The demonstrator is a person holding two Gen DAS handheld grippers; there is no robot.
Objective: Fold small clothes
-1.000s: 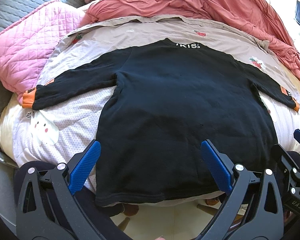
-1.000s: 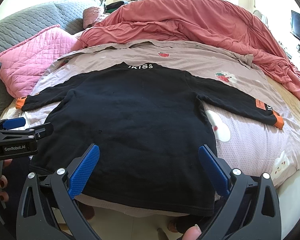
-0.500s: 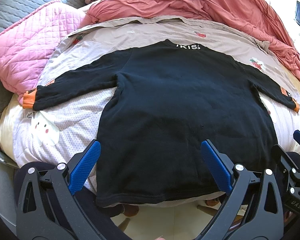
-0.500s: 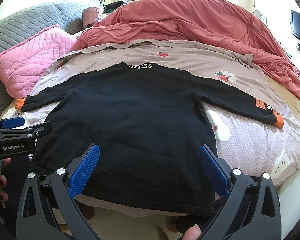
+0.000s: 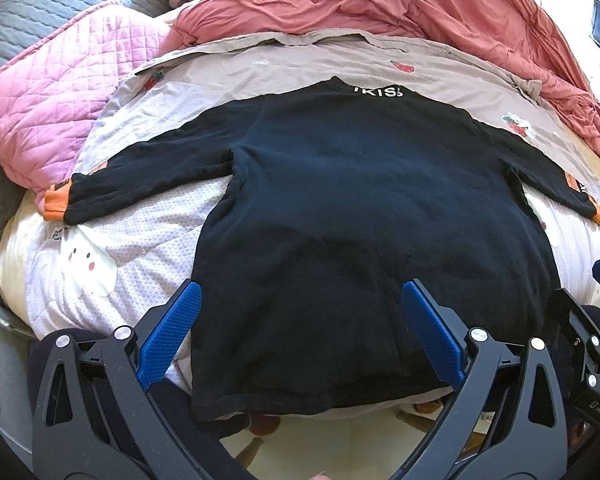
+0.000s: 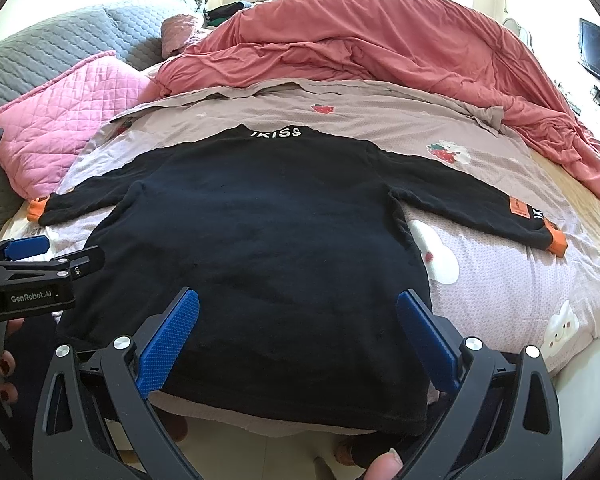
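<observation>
Black shirt [image 5: 364, 216], orange cuffs [image 5: 55, 202]

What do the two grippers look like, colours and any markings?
Both the left gripper and right gripper have black cut-out frames with silver screws and textured blue pads. The left body, seen in the right view, reads GenRobot.AI.

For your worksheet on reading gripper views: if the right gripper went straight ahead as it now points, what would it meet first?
Probably the black shirt: the open right gripper points across its lower body, near the hem. Depth is uncertain.
</observation>
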